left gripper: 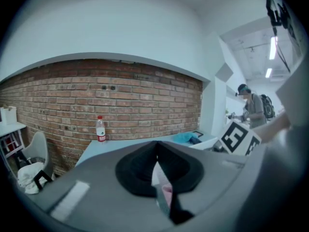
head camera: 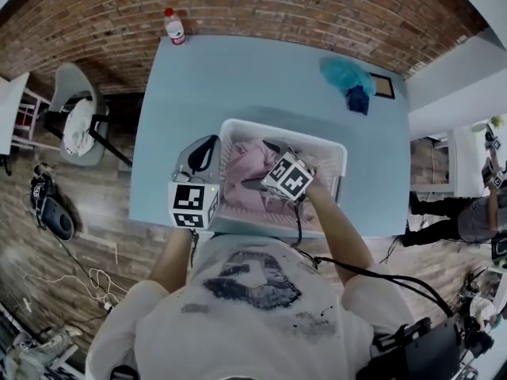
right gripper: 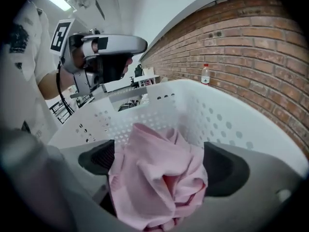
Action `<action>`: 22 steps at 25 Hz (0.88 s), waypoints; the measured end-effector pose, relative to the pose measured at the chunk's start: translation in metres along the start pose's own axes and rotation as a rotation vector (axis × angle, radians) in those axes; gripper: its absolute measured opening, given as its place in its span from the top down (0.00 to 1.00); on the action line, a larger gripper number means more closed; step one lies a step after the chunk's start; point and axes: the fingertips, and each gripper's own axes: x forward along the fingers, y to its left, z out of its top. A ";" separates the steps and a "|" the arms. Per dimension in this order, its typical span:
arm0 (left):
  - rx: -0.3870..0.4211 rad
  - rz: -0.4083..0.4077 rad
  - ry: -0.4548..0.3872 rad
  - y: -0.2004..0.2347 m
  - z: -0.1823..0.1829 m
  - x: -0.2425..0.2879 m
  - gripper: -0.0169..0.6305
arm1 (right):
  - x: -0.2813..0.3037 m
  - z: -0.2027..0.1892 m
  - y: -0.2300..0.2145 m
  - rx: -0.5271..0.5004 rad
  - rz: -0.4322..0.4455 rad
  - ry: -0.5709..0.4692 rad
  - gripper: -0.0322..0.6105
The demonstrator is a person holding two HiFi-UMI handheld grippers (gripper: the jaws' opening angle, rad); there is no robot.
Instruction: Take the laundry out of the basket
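My right gripper (right gripper: 161, 162), jaws wide apart around the pink garment (right gripper: 145, 192) in the basket (right gripper: 193, 105), should sink deeper before clamping; left gripper (left gripper: 155, 149) rests closed.

The person wearing my rig has a white short-sleeved T-shirt (head camera: 238, 331) with a smudged black-and-grey print (head camera: 253, 279). My left gripper (left gripper: 155, 146) and right gripper (right gripper: 161, 163) are smooth grey shells with black pads (right gripper: 224, 170). The left cube (head camera: 192, 204) and right cube (head camera: 287, 176) show black-and-white square markers. A black cable (head camera: 372, 274) reaches black gear (head camera: 412, 355).
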 end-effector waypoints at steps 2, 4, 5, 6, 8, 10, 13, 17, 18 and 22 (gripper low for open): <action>-0.002 0.009 0.001 0.001 -0.001 -0.002 0.99 | 0.007 -0.004 0.004 -0.046 0.036 0.045 0.06; -0.004 0.017 0.001 0.001 -0.001 -0.004 0.99 | 0.014 -0.009 0.006 -0.079 0.055 0.084 0.06; -0.005 0.021 0.000 0.002 0.000 -0.005 0.99 | 0.017 -0.013 0.004 -0.087 0.055 0.098 0.06; -0.006 0.025 -0.001 0.002 0.000 -0.005 0.99 | 0.021 -0.017 0.001 -0.091 0.053 0.107 0.06; -0.008 0.035 0.000 0.003 -0.001 -0.007 0.99 | 0.027 -0.024 -0.003 -0.087 0.056 0.119 0.06; -0.012 0.045 0.001 0.004 -0.003 -0.009 0.99 | 0.034 -0.030 -0.002 -0.080 0.067 0.125 0.06; -0.017 0.059 0.004 0.006 -0.005 -0.013 0.99 | 0.043 -0.039 0.000 -0.067 0.084 0.146 0.06; -0.023 0.080 0.003 0.009 -0.006 -0.019 0.99 | 0.054 -0.048 0.005 -0.090 0.094 0.177 0.06; -0.024 0.086 0.003 0.009 -0.007 -0.021 0.99 | 0.056 -0.050 0.007 -0.097 0.098 0.183 0.06; -0.026 0.099 0.015 0.010 -0.011 -0.028 0.99 | 0.062 -0.057 0.014 -0.090 0.125 0.203 0.08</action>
